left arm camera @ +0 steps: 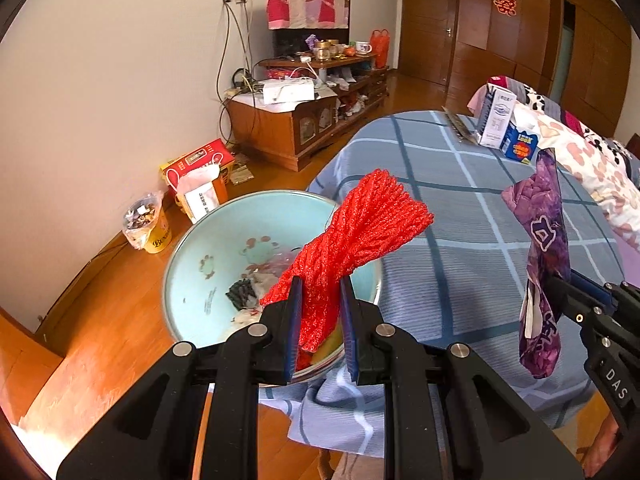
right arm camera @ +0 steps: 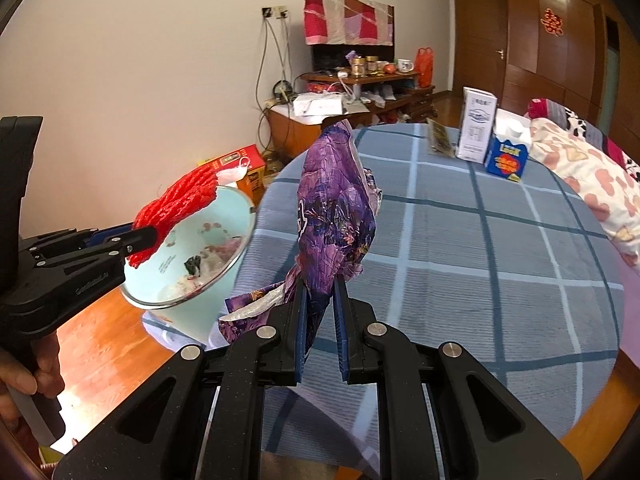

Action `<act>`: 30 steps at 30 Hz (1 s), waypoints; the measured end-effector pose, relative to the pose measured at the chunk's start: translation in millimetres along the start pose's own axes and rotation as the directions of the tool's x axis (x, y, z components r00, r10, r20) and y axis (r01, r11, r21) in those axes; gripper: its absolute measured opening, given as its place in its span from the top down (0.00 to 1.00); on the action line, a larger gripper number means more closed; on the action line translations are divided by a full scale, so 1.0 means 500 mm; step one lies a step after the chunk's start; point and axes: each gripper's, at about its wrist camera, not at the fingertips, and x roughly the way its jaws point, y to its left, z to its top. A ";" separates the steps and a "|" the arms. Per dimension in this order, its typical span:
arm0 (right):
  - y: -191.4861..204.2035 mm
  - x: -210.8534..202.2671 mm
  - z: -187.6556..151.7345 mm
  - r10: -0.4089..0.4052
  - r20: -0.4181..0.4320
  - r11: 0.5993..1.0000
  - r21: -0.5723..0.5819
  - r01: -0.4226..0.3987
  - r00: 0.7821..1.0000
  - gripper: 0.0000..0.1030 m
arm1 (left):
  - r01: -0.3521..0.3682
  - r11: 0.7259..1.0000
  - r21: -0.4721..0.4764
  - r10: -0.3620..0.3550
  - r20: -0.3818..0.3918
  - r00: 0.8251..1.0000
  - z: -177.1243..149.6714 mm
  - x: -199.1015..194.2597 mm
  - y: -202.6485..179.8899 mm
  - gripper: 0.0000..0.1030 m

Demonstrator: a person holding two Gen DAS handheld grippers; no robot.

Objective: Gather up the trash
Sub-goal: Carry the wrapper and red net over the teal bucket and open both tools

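The left gripper (left arm camera: 320, 292) is clamped on a bunch of red netting (left arm camera: 352, 236), which sticks up and fans out past the fingertips. The netting hangs over the near rim of a pale blue bowl (left arm camera: 192, 240), and the bowl sits at the left edge of the table, partly over the wooden floor. Scraps of white, pink and black trash (left arm camera: 250, 288) lie in the bottom of the bowl.

The right gripper (right arm camera: 320, 284) is closed on a crumpled purple wrapper (right arm camera: 336, 208), held up above the checked blue tablecloth (right arm camera: 480, 240) just right of the bowl. A torn end of the wrapper droops toward the bowl's outer wall.

Far across the table from the bowl stand a white carton (right arm camera: 477, 124) and a small blue box (right arm camera: 506, 158), close together.
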 end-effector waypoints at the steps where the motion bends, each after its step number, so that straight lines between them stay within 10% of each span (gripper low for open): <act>1: 0.004 0.001 0.000 0.002 -0.001 1.000 -0.002 -0.002 1.000 0.87 | -0.001 1.000 -0.002 0.001 0.000 1.000 -0.002 0.000 0.003 0.82; 30: 0.112 0.049 0.026 0.100 -0.025 0.991 -0.084 -0.102 0.995 0.87 | -0.085 0.993 -0.077 0.086 0.000 0.996 -0.006 0.013 0.082 0.82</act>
